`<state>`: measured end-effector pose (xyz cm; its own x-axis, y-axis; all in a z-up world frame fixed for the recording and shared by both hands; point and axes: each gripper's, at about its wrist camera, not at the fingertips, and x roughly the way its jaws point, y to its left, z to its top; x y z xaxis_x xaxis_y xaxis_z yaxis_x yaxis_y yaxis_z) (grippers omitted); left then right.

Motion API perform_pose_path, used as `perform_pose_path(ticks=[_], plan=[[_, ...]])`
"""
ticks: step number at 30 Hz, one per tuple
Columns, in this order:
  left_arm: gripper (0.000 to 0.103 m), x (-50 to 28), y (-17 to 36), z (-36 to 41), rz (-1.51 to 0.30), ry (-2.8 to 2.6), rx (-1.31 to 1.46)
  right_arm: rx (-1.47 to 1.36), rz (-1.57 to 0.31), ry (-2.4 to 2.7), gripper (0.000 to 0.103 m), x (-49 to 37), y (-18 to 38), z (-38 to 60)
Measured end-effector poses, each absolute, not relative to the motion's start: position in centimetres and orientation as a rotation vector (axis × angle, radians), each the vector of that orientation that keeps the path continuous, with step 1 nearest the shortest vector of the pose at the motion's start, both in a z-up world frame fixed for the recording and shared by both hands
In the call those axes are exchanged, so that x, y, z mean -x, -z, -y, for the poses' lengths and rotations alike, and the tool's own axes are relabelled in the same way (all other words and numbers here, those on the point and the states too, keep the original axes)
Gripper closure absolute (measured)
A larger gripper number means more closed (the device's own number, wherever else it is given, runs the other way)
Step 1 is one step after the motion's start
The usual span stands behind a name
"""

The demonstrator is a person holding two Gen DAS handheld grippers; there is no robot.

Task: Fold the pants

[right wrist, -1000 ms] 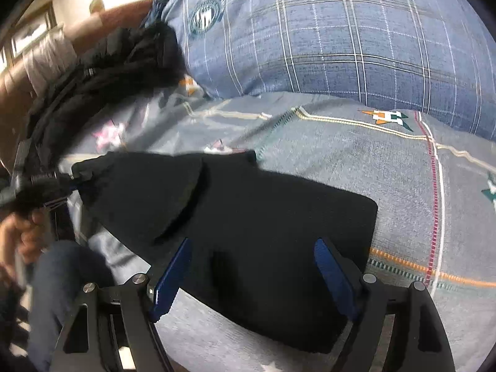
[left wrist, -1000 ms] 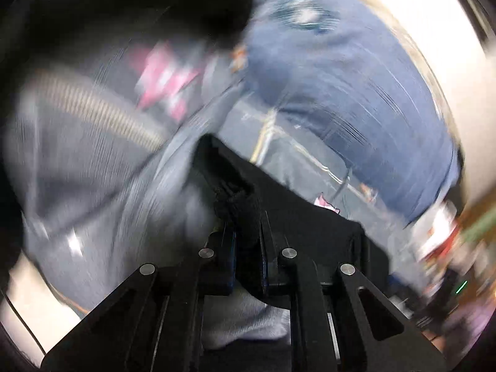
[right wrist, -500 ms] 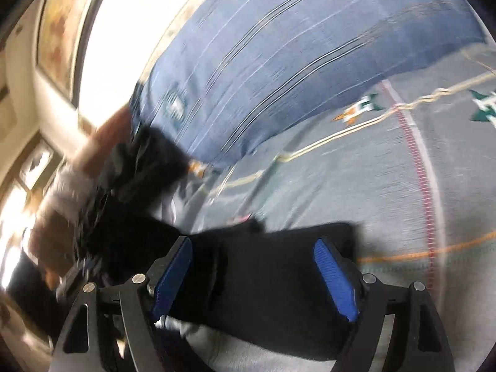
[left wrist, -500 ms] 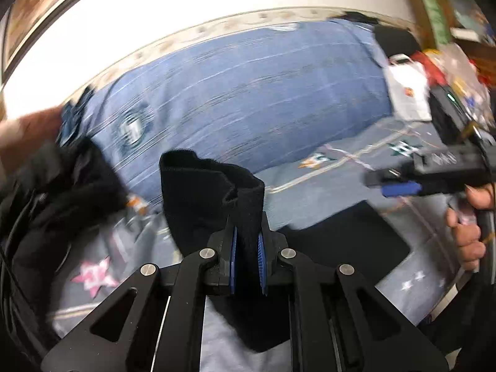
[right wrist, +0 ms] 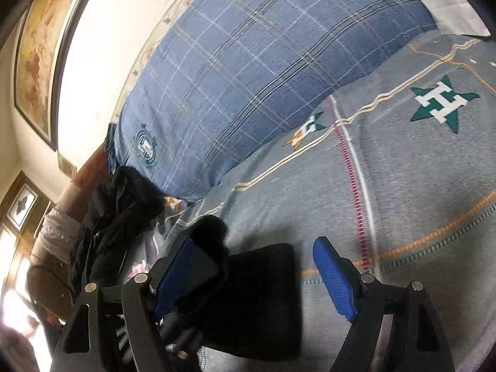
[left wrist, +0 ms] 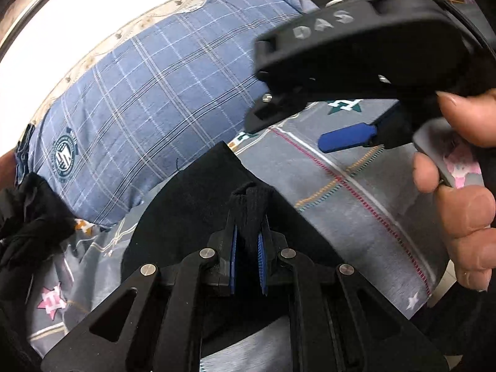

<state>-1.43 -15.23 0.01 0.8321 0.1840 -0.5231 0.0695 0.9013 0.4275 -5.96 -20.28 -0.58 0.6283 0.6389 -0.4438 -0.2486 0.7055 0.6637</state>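
Note:
The black pants (left wrist: 186, 214) lie on the grey star-patterned blanket (left wrist: 356, 214). My left gripper (left wrist: 248, 248) is shut on a bunched fold of the pants, which sticks up between the blue pads. Close in front of it, at the upper right, hangs my right gripper (left wrist: 350, 138), held by a person's hand (left wrist: 465, 217). In the right wrist view the right gripper (right wrist: 259, 279) stands open above the flat pants (right wrist: 263, 303), with nothing pressed between its pads. A raised black bunch of the pants (right wrist: 210, 229) shows by its left finger.
A big blue plaid pillow (right wrist: 248, 71) lies along the wall behind the blanket (right wrist: 418, 170). A pile of dark clothes (right wrist: 117, 217) sits at the left. A white bag (right wrist: 449, 3) is at the far right, a framed picture (right wrist: 40, 52) on the wall.
My left gripper has swung across the bed with the pants fold in it and come close to the right gripper. The right gripper has rolled and shifted over the pants, still open.

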Motion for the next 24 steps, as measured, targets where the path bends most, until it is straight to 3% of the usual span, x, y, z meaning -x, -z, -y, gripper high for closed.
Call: perform_pose_path(ticks=[6,8,9,16,18,24], plan=[[0.092,1.8,2.6,16.1,-0.658,-0.002,-0.471,-0.613,-0.731,-0.522,0.024,5.9,0.9,21.0],[0.081,1.9,3.1,15.9,-0.672,0.050,-0.458,-0.607,-0.738,-0.522,0.024,5.8,0.9,20.8],[0.081,2.1,3.2,15.8,-0.666,0.065,-0.447,-0.601,-0.738,-0.526,0.024,5.8,0.9,20.7],[0.078,6.6,-1.3,12.6,-0.641,0.268,-0.175,-0.470,-0.656,-0.558,0.024,6.8,-1.1,19.1],[0.078,8.8,-2.9,10.0,-0.618,0.283,-0.070,-0.380,-0.614,-0.562,0.024,7.8,-2.0,18.3],[0.077,10.4,-5.1,-1.2,-0.644,0.025,0.388,0.231,-0.494,-0.718,0.027,14.3,-2.3,9.7]])
